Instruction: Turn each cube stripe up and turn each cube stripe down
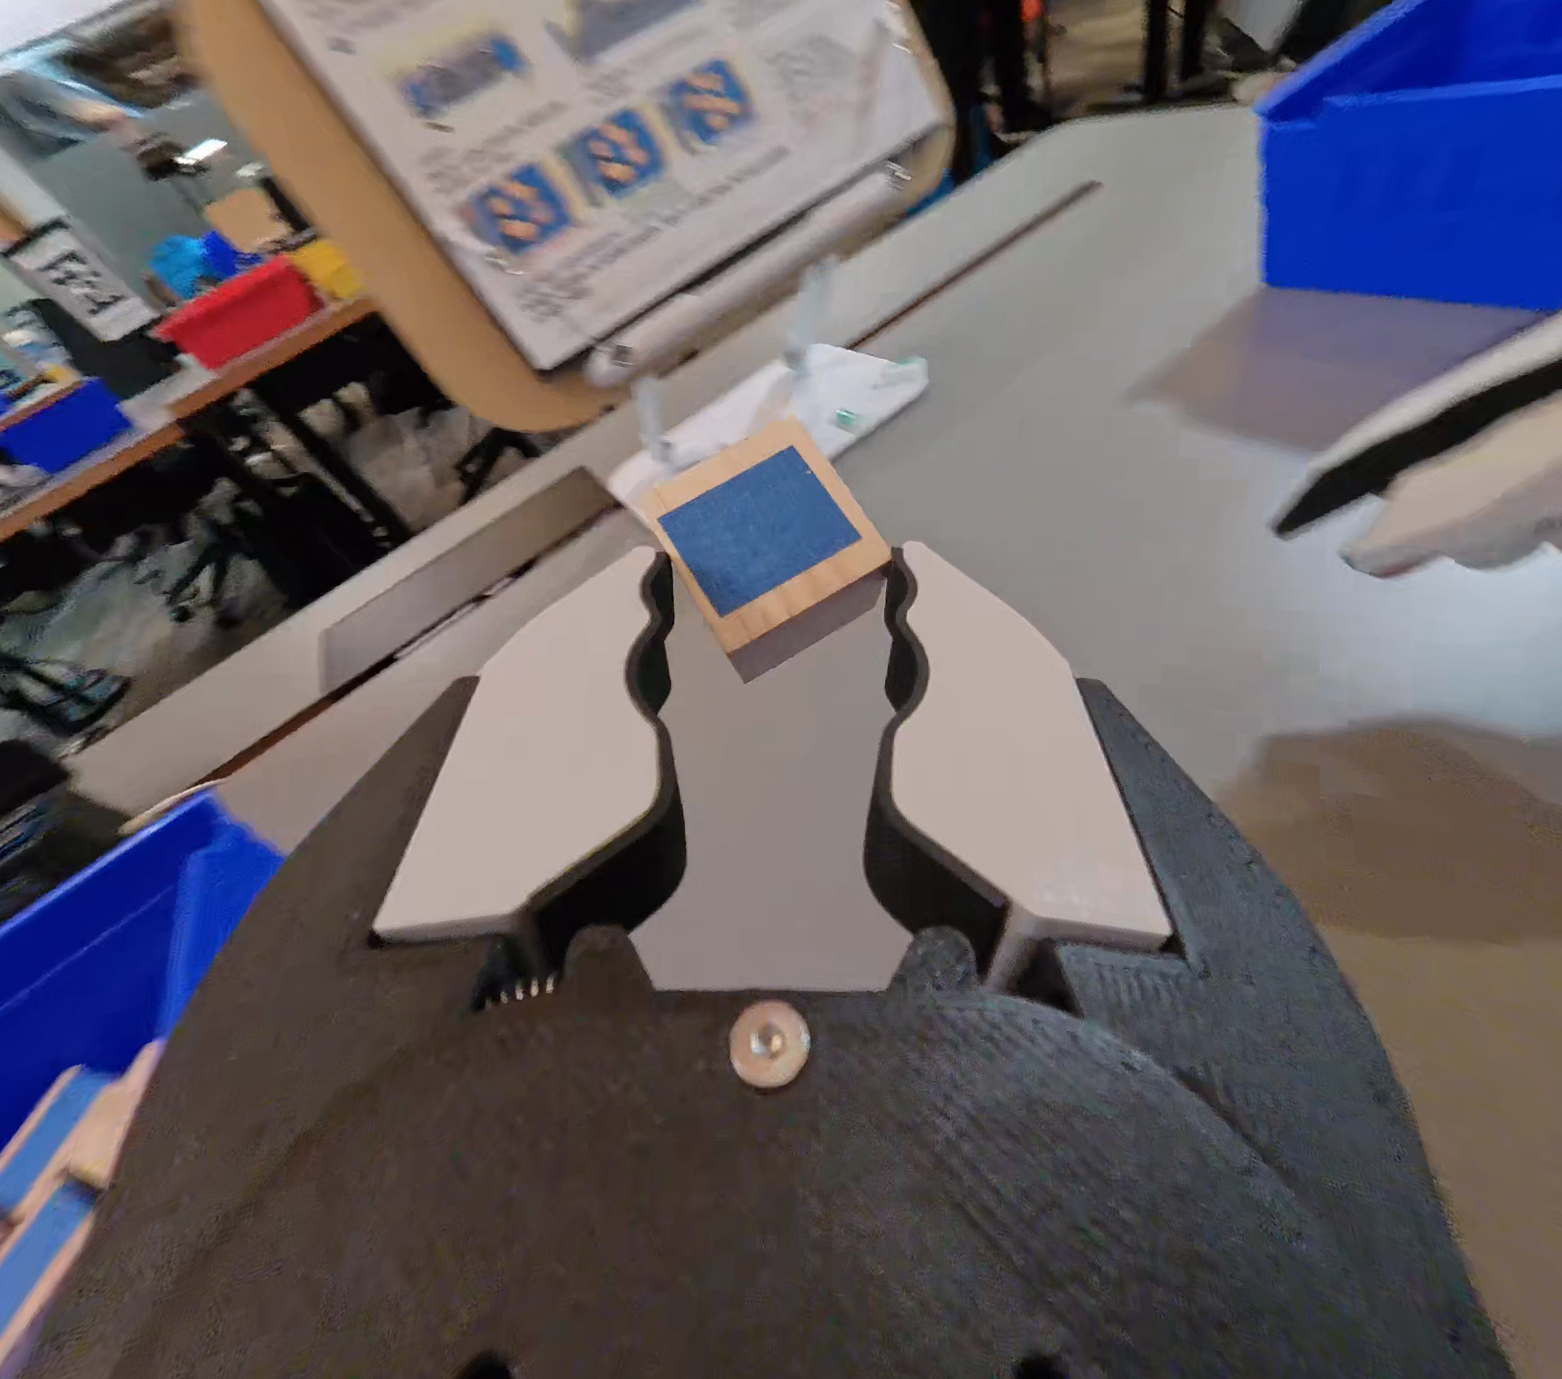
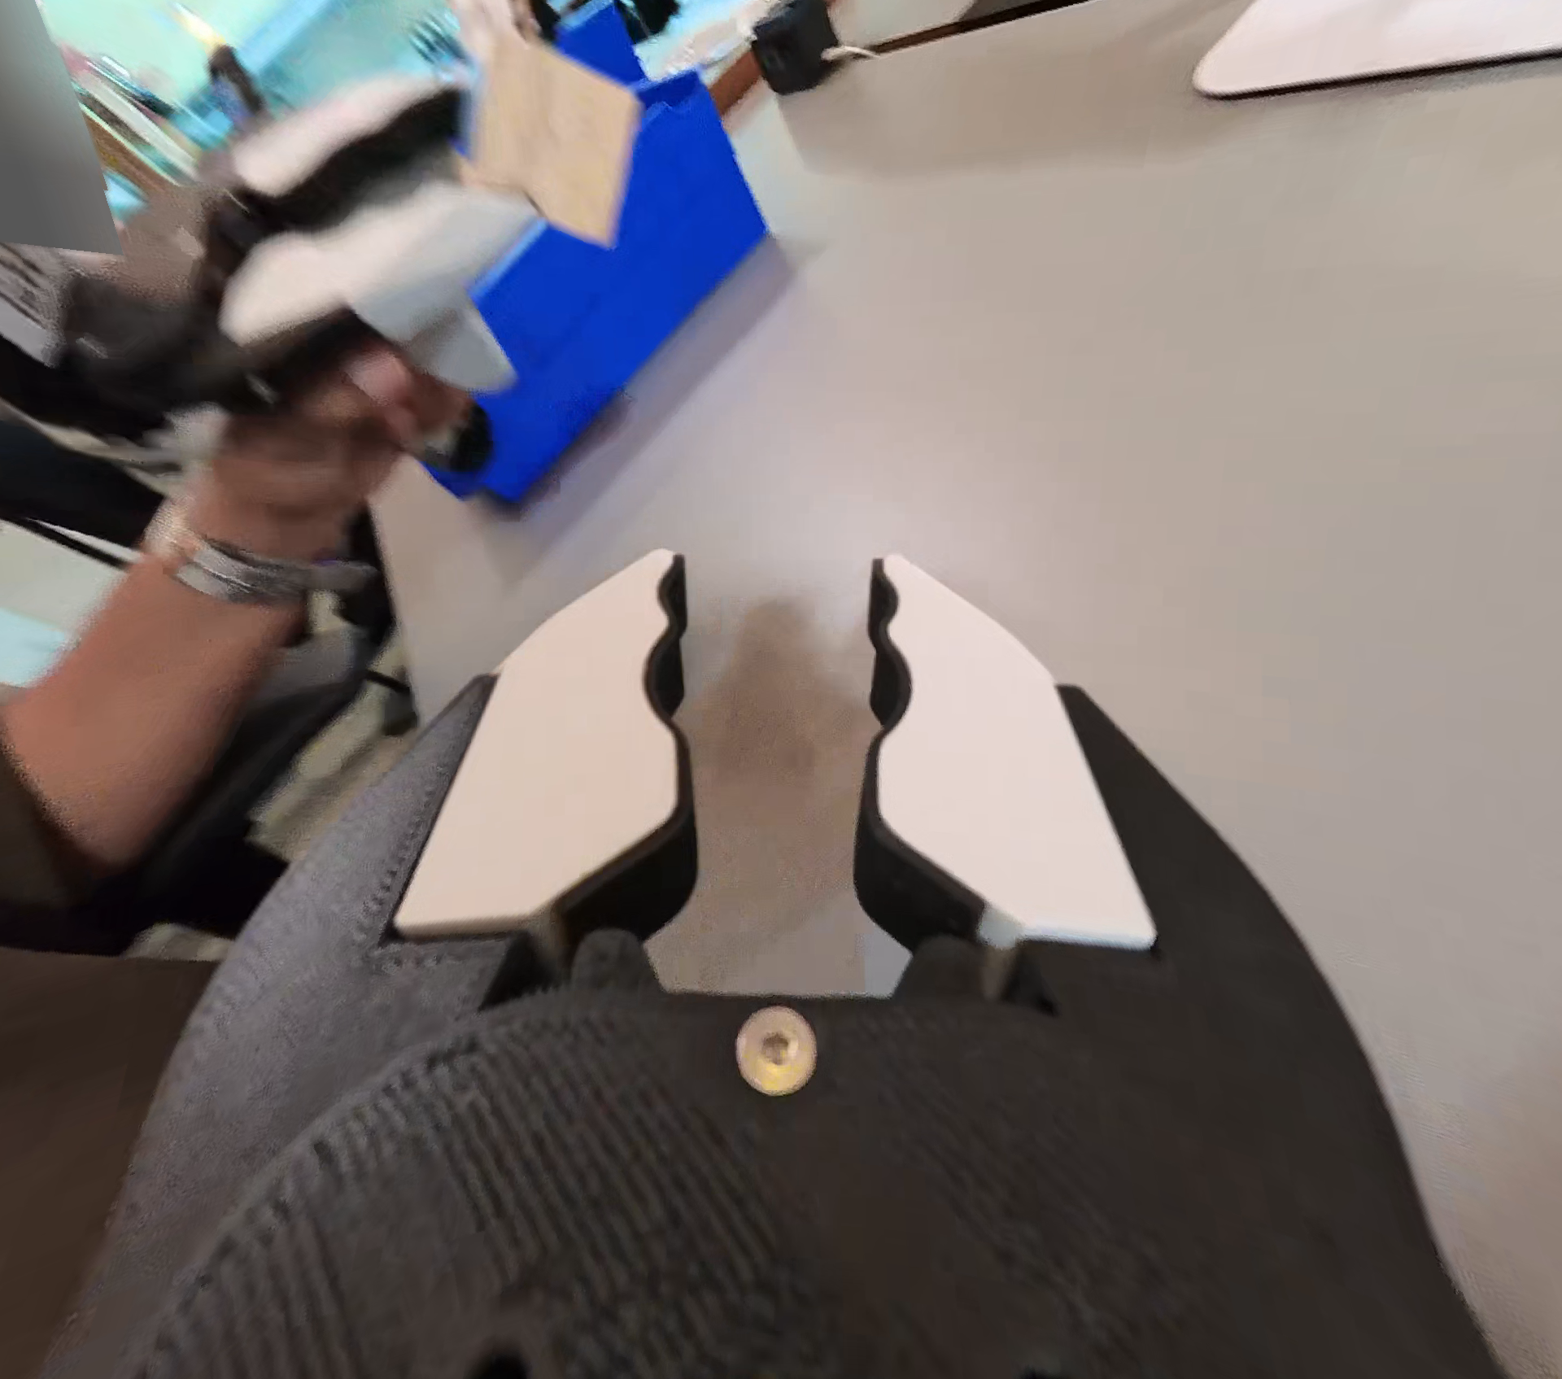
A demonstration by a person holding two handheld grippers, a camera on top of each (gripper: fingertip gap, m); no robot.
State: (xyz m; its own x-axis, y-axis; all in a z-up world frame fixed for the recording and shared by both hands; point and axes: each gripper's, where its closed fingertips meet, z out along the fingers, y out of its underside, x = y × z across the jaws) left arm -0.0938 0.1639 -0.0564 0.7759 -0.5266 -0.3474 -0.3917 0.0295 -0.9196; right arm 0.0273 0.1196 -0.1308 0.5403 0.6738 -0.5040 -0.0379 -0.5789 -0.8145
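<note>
left hand-held gripper (image 1: 773, 561) pinching cube (image 1: 765, 548); right hand-held gripper (image 2: 776, 569) spread, empty | blue bin (image 1: 1428, 155) contents unseen

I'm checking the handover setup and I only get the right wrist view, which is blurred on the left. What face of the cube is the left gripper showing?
Observer: In the left wrist view, the wooden cube held by the left gripper shows a face covered by a blue patch with a wood border, facing up towards the camera.
Operator: Is it off the table?
Observer: Yes, it is pinched at the fingertips above the grey table.
Operator: Anything near that gripper?
Observer: A blue bin with more blue-and-wood pieces sits at its lower left; your right gripper is open and empty.
</note>
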